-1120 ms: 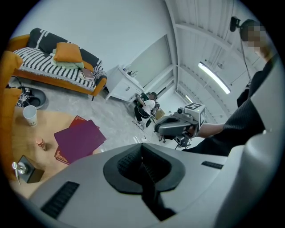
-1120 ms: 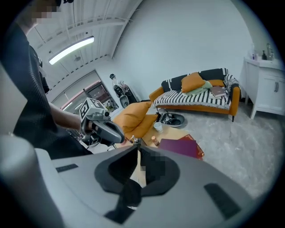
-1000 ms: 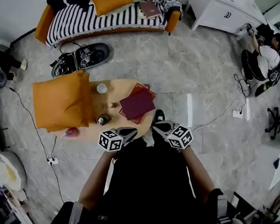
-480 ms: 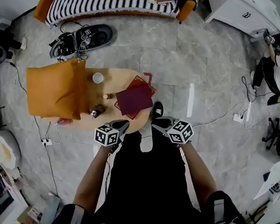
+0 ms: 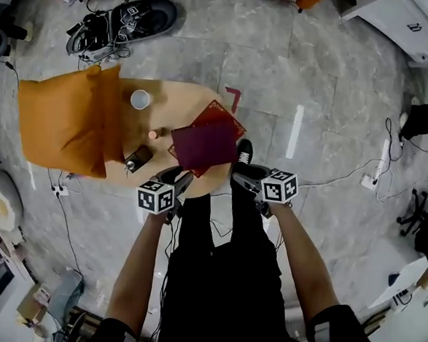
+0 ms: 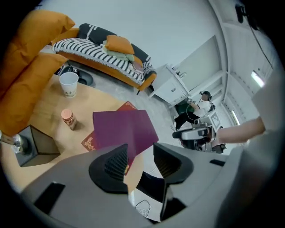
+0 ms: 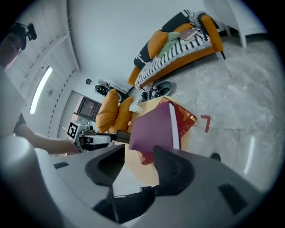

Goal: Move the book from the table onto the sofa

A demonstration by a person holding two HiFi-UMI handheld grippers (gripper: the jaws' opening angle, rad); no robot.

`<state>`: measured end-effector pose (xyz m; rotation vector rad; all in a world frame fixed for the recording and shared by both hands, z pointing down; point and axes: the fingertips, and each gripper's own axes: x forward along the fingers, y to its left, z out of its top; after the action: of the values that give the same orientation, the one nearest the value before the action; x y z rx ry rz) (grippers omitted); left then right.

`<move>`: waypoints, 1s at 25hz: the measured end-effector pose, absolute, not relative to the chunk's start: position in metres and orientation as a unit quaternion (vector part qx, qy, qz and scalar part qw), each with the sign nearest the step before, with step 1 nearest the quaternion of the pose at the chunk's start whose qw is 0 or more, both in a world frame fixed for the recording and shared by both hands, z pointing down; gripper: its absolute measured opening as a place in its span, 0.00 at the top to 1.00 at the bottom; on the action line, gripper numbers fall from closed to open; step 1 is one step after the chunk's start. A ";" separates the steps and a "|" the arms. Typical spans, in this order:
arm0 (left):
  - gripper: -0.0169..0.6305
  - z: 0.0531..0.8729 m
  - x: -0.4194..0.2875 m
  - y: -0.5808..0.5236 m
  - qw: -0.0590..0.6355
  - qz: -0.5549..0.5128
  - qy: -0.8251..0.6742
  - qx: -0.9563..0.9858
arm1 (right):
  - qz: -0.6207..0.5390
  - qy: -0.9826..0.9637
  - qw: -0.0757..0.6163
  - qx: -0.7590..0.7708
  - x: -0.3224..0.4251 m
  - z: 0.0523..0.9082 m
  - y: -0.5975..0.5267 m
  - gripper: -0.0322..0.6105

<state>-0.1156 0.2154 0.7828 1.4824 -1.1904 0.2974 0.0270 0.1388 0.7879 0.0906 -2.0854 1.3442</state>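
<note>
A purple book (image 5: 205, 145) lies on a red patterned book (image 5: 224, 116) at the right end of the wooden table (image 5: 171, 101). My left gripper (image 5: 178, 177) hovers at the purple book's near left corner. Its jaws are opening, and in the left gripper view that corner of the book (image 6: 124, 129) points into the gap of the left gripper (image 6: 140, 162) without being pressed. My right gripper (image 5: 241, 177) is at the near right corner, jaws opening, with the book (image 7: 153, 127) just beyond the right gripper (image 7: 138, 167). The striped sofa (image 6: 102, 51) stands far behind the table.
An orange cushion (image 5: 64, 116) covers the table's left end. A paper cup (image 5: 139, 99), a small bottle (image 5: 153, 134) and a dark box (image 5: 136, 157) stand beside the books. Black gear with cables (image 5: 122, 21) lies on the floor between table and sofa.
Both grippers have come down to the table's near edge, close to the purple book. The head view has tipped down, so the sofa has slid almost out of the top.
</note>
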 end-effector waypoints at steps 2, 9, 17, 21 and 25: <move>0.68 0.799 -0.123 0.211 0.575 0.119 -0.516 0.624 | 0.535 -0.782 0.315 0.053 0.028 0.812 0.126 0.62; 0.48 0.843 -0.138 0.212 0.591 0.068 -0.553 0.583 | 0.590 -0.748 0.302 0.041 0.015 0.877 0.111 0.49; 0.47 0.881 -0.122 0.221 0.609 0.065 -0.543 0.575 | 0.631 -0.722 0.285 -0.011 -0.007 0.905 0.122 0.45; 0.47 0.888 -0.123 0.220 0.611 0.068 -0.539 0.576 | 0.647 -0.714 0.270 -0.012 -0.012 0.903 0.126 0.48; 0.47 0.891 -0.126 0.219 0.616 0.074 -0.527 0.581 | 0.663 -0.701 0.260 -0.037 -0.010 0.897 0.130 0.54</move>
<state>-0.1262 0.2190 0.8913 1.3385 -1.2132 0.1712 -0.0095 0.1296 0.8971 -0.1004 -1.8992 1.7955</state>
